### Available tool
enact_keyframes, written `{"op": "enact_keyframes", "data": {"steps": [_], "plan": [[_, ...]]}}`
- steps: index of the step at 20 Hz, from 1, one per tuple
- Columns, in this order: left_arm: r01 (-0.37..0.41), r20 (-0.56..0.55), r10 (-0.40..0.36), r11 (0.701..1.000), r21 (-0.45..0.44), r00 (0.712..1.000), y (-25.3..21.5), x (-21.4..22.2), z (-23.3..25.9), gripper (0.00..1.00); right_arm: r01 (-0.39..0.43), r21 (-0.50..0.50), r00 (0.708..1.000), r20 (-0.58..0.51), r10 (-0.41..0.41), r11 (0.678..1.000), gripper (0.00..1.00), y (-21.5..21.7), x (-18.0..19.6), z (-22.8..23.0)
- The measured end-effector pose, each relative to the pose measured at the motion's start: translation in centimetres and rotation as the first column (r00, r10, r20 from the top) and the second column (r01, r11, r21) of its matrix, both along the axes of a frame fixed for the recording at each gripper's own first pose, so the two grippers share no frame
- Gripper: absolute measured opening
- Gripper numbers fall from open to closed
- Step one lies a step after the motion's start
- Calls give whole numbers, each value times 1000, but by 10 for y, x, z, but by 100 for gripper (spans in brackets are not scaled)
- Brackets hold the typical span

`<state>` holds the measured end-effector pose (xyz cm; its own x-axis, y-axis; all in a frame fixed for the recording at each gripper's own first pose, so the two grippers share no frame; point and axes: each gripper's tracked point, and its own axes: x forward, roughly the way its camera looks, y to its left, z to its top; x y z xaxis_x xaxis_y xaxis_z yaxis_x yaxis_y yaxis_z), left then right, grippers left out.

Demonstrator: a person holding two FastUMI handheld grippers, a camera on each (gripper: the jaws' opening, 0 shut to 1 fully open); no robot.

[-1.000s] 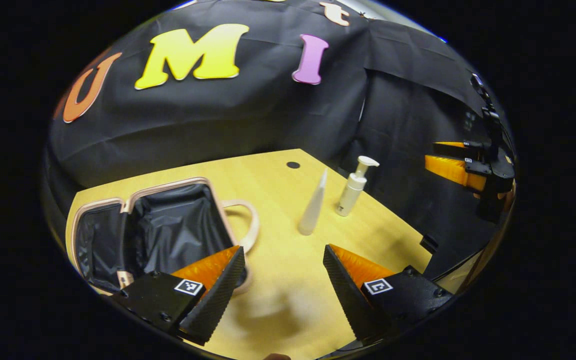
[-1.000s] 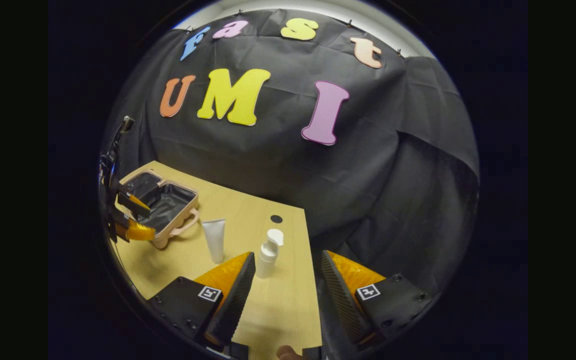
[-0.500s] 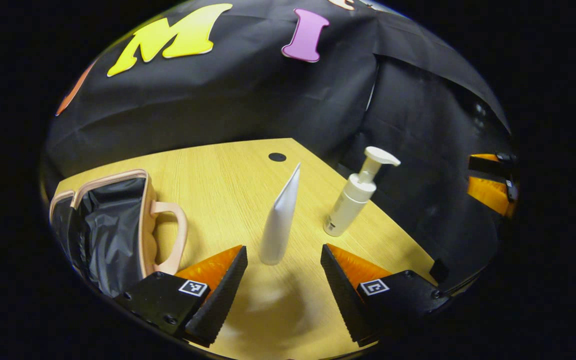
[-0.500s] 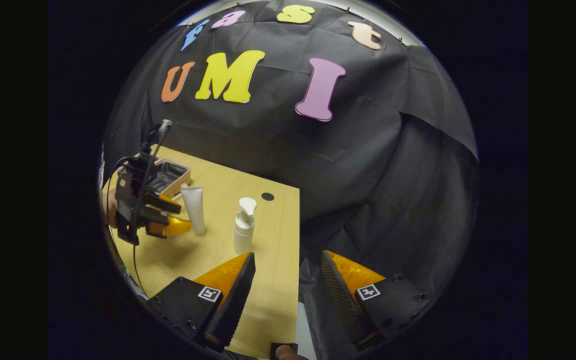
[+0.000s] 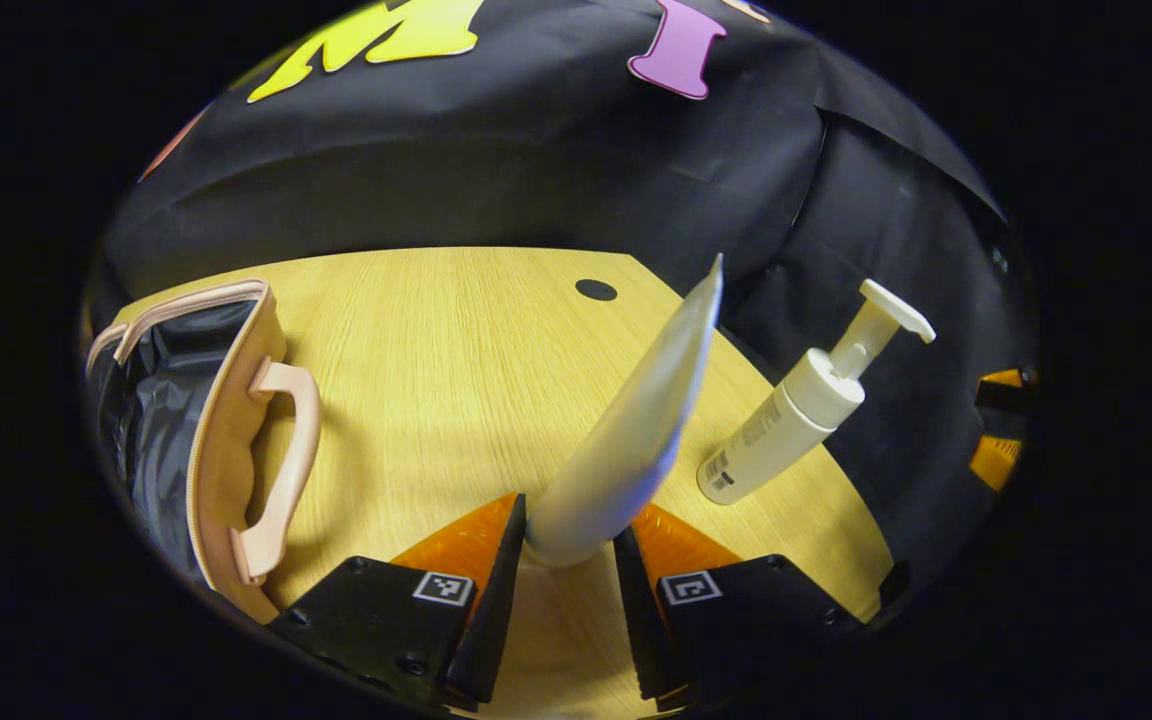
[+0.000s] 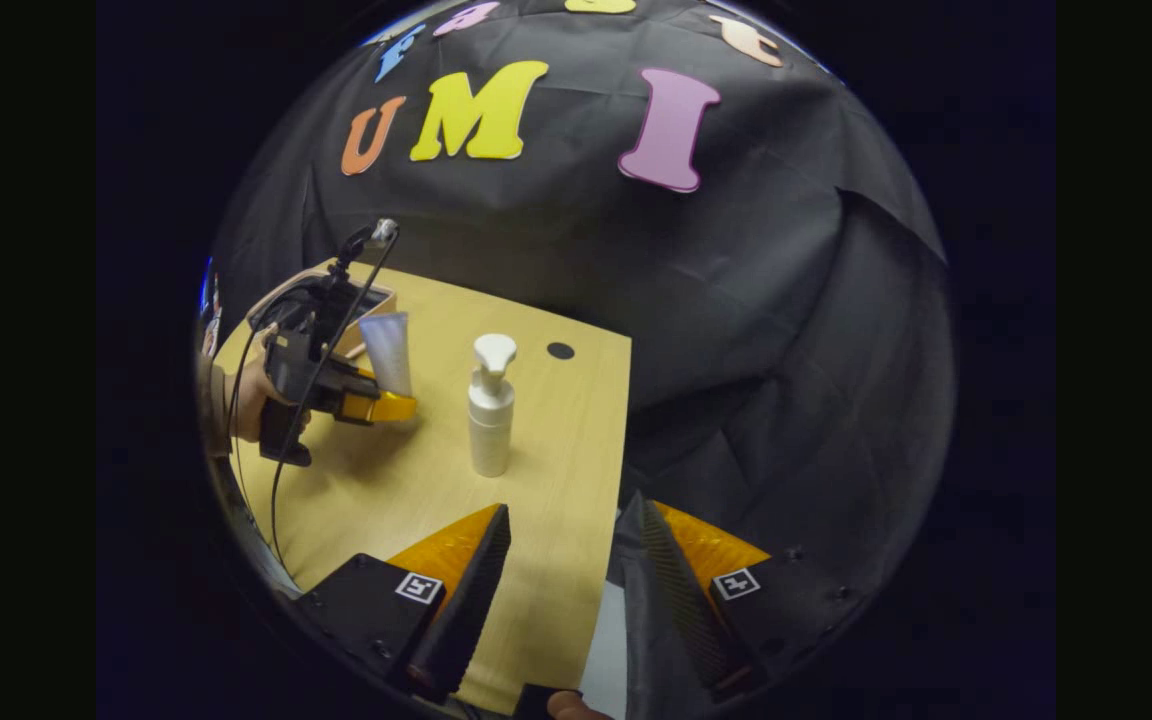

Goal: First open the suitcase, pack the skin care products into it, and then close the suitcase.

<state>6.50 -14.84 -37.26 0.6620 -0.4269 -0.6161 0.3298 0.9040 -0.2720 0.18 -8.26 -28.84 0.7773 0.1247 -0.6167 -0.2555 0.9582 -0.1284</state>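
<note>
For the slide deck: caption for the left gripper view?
Left gripper closing around the white tube's base; open suitcase left, pump bottle right.

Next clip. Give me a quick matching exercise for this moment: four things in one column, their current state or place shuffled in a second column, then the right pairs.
Things:
1. tube
2. pump bottle
3. suitcase
4. right gripper

States:
A. open, dark lining showing, at the table's left end
B. jaws apart, holding nothing, near the table's front edge
C. upright between the jaws of the left gripper
D. standing free on the table, untouched

Pairs: 1-C, 2-D, 3-A, 4-B
</note>
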Motion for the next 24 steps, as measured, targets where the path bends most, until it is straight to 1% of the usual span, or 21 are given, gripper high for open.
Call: {"op": "enact_keyframes", "data": {"steps": [2,4,5,6,8,9,10,11,13,14,15,16,18,20,22,23,24], "plan": [[9,-15,-10,999,-31,1000,-6,-2,2,52,-21,16,1000,-18,22,1000,79,9,8,-6],[27,-40,-28,999,-20,999,-7,-5,1,52,-17,53,999,-36,19,998,79,13,11,-10],[20,-39,-20,1000,3,999,-3,-7,2,59,-15,90,998,-59,21,996,80,19,12,-15],[-5,-27,6,999,45,1000,5,-8,5,51,-11,132,996,-91,23,991,80,27,14,-21],[-65,-2,66,990,128,998,30,-19,12,48,5,186,994,-104,15,983,79,44,28,-30],[-87,7,87,985,152,996,40,-25,17,47,7,192,995,-95,12,981,80,50,35,-34],[-103,-4,105,981,163,995,51,-38,21,48,1,198,996,-86,16,980,78,58,43,-37],[-103,-38,109,984,143,993,56,-53,25,47,-5,204,996,-82,22,979,78,67,47,-41],[-145,-80,155,982,118,985,71,-85,36,46,-16,214,997,-69,32,977,80,85,60,-49],[-153,-91,162,983,104,983,78,-102,42,46,-17,218,997,-66,32,976,80,94,68,-52],[-161,-89,170,982,103,981,86,-117,51,51,-15,222,998,-63,29,975,80,101,73,-55],[-161,-89,172,980,115,981,96,-125,51,46,-7,227,998,-60,21,974,80,108,80,-57],[-170,-75,186,970,174,980,121,-151,61,45,6,241,998,-62,9,970,80,122,93,-63],[-183,-67,202,959,214,977,139,-172,67,45,29,230,998,-55,-17,973,81,126,106,-71],[-215,-61,233,953,213,971,155,-188,77,45,56,229,997,-66,-42,972,82,129,114,-79],[-249,-36,264,942,222,964,168,-193,85,44,72,223,996,-71,-58,972,82,128,117,-84],[-279,-11,290,931,234,957,183,-195,93,44,83,222,995,-77,-67,971,78,128,119,-86]]}}
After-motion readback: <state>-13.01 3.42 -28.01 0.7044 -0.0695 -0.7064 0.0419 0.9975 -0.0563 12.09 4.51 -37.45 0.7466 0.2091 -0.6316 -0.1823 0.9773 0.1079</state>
